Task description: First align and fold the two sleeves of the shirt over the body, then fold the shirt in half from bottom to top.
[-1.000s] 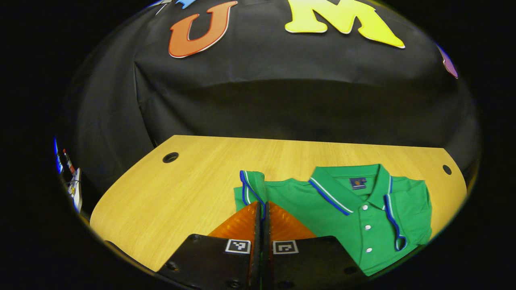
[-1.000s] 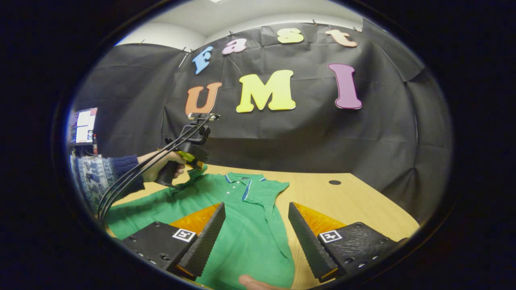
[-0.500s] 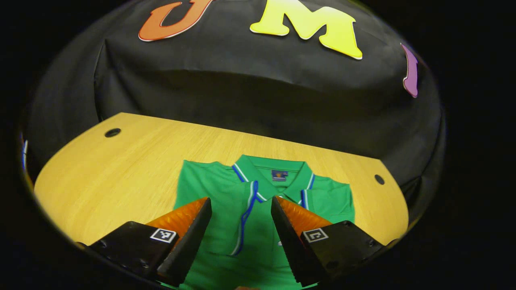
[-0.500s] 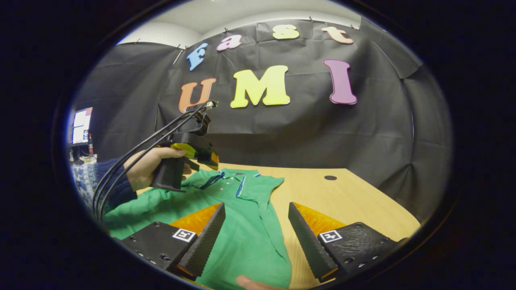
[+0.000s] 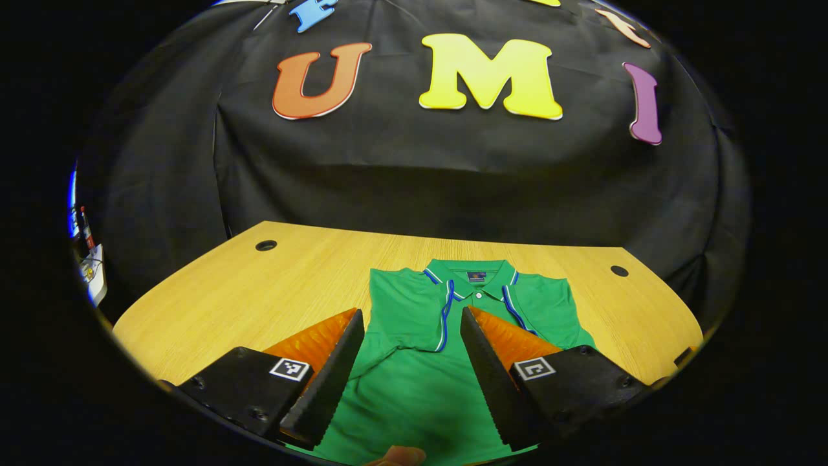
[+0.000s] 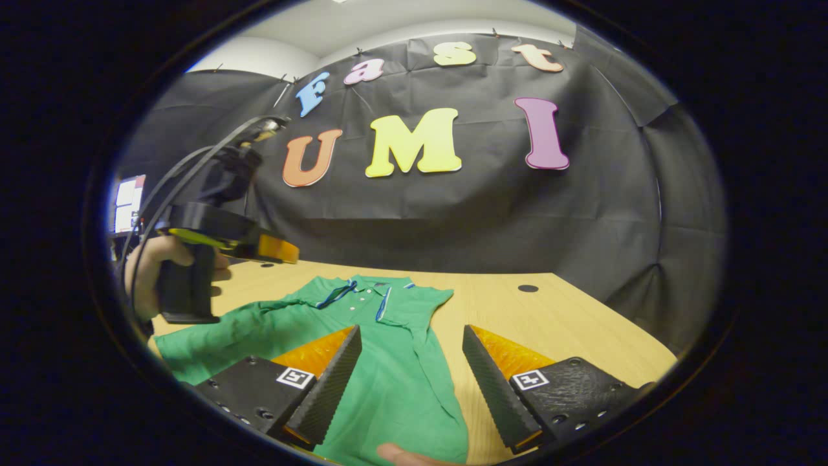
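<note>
A green polo shirt [image 5: 420, 382] lies flat on the wooden table [image 5: 259, 291], collar [image 5: 475, 277] toward the far edge. Both sleeves lie folded over the body, and their blue trims [image 5: 445, 317] run down either side of the button placket. My left gripper [image 5: 411, 314] hovers open above the shirt's chest, holding nothing. In the right gripper view, the shirt [image 6: 388, 369] stretches away from me and my right gripper [image 6: 411, 331] is open over its lower half. There the left gripper [image 6: 272, 248] is raised above the table's left side, held by a hand [image 6: 152, 272].
The table has round cable holes near its far corners [image 5: 266, 245] [image 5: 619, 270]. A screen [image 6: 126, 204] stands beyond the table's left end. A fingertip [image 5: 396, 455] shows at the lower edge over the shirt's hem. Bare wood lies left and right of the shirt.
The left gripper carried the sleeve across onto the body, opened and let it go, then drew back and rose. The right gripper stayed open and nearly still.
</note>
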`<state>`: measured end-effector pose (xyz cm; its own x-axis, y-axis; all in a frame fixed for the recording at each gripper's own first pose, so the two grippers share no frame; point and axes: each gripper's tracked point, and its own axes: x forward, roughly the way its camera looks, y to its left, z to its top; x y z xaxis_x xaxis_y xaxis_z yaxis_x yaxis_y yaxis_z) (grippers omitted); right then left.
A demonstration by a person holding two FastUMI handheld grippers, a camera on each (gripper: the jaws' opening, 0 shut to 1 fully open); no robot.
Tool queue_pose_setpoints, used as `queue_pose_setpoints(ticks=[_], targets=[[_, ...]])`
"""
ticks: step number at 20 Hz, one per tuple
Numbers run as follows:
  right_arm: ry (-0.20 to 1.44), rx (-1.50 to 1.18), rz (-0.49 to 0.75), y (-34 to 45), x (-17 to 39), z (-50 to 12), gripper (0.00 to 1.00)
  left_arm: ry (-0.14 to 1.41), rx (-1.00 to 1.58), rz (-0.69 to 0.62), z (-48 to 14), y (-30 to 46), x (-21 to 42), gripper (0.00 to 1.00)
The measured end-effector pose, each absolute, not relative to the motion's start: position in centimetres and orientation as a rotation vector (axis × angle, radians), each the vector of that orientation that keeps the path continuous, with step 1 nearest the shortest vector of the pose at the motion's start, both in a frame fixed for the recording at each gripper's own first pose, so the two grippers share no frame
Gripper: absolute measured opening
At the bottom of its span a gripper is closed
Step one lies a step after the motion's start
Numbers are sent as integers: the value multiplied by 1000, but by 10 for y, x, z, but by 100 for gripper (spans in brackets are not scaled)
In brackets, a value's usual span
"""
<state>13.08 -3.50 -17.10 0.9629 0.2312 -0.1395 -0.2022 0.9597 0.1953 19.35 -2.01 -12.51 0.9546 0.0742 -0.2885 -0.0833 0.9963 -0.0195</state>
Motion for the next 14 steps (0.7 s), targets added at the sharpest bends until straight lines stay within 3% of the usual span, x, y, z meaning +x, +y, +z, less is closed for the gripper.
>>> queue_pose_setpoints(ticks=[5,14], targets=[[138,176,198,-39,133,-170,95,200,-8,116,-116,17,116,100],[193,159,89,-62,83,-181,95,283,13,41,-181,42,26,100]])
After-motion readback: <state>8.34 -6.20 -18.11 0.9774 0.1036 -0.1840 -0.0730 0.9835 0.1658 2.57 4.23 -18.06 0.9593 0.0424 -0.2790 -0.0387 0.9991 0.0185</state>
